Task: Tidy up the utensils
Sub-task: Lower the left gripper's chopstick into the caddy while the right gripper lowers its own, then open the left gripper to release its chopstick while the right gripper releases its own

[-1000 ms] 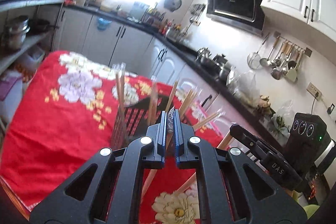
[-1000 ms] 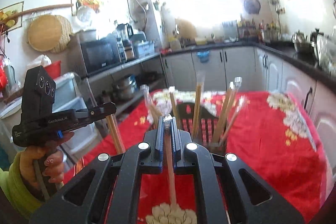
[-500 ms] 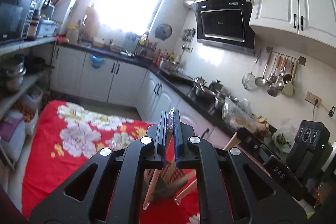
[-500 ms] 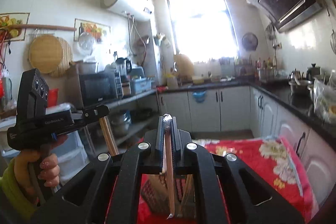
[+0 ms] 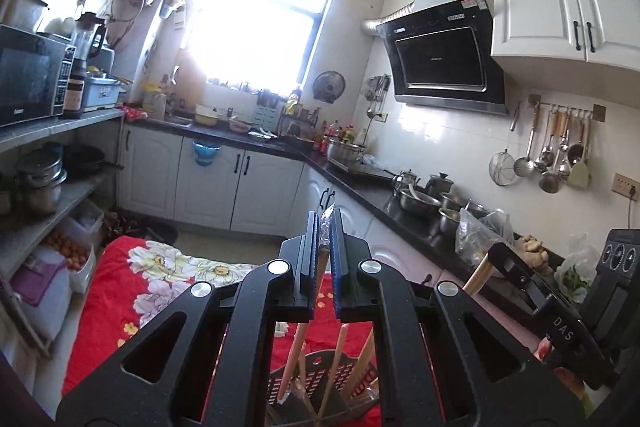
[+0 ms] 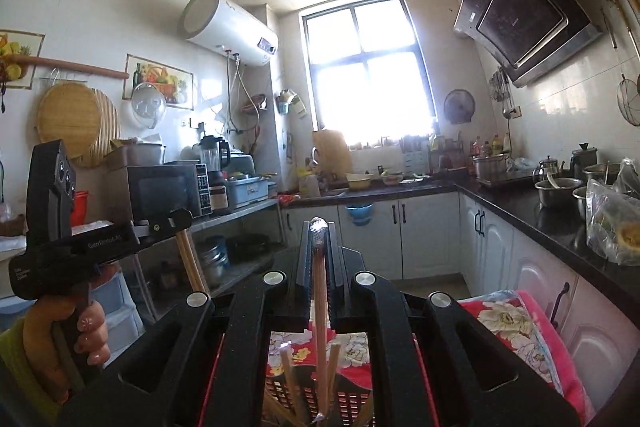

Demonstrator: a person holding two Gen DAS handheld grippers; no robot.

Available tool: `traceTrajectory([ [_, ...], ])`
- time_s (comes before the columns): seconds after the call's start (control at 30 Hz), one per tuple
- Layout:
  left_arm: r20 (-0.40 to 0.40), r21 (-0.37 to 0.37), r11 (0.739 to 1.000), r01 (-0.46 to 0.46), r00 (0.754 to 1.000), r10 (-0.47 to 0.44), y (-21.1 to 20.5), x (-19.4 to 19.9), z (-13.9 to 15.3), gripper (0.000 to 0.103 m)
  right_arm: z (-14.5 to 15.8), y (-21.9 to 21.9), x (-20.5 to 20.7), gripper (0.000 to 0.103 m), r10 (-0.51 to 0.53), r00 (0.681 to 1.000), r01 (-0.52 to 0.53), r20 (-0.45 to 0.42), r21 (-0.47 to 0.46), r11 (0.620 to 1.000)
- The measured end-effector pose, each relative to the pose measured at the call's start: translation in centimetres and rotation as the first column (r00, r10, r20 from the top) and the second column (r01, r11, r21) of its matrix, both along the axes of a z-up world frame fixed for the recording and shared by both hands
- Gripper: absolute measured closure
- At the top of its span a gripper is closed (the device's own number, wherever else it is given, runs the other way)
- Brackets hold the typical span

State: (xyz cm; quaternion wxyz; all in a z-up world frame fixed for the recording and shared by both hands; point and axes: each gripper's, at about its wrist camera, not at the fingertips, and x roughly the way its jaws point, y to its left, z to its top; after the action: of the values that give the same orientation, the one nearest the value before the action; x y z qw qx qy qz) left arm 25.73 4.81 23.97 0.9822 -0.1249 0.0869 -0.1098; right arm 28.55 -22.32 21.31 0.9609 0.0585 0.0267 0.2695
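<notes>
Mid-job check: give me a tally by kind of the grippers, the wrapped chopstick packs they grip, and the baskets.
Grippers: 2 (left gripper, right gripper)
Wrapped chopstick packs gripped: 2 (left pack, right pack)
Basket: 1
Total: 5

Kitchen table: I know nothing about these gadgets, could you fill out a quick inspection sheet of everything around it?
Surface: table under red floral cloth.
Job's things: dark slotted basket holding wrapped chopsticks.
Clutter: nothing seen on the cloth.
Grippers: left gripper shut on a wrapped pair; right gripper shut on another pair, hanging over the basket.
Cables: plug lead at wall socket.
Surroundings: window, range hood, microwave, hung ladles.
</notes>
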Motion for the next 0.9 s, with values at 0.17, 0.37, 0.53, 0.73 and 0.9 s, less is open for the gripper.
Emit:
traceTrajectory([
  [0.17,-0.011,0.003,1.0,-0.026,1.0,0.026,-0.2,1.1,-2.0,0.1,-1.6,0.3,1.2,0.097,-0.014,1.0,0.014,-0.004,-0.016,1.0],
  [0.37,-0.057,-0.024,0.999,-0.033,0.998,0.032,-0.2,2.6,-4.9,0.1,-4.0,0.3,2.7,0.097,-0.022,0.999,0.021,-0.045,-0.006,1.0],
  [0.53,-0.089,-0.036,0.999,-0.01,0.996,0.007,-0.5,3.2,-7.3,0.1,-5.8,0.6,3.1,0.097,-0.031,0.998,0.031,-0.058,-0.006,1.0],
  [0.73,-0.133,-0.039,0.999,0.017,0.991,-0.022,-1.2,3.5,-9.9,0.1,-8.0,1.0,3.0,0.097,-0.04,0.996,0.039,-0.076,-0.008,0.999],
  [0.9,-0.152,-0.046,0.999,0.026,0.988,-0.032,-1.0,3.0,-11.0,0.1,-9.6,0.9,2.9,0.096,-0.042,0.993,0.042,-0.11,-0.005,0.999],
])
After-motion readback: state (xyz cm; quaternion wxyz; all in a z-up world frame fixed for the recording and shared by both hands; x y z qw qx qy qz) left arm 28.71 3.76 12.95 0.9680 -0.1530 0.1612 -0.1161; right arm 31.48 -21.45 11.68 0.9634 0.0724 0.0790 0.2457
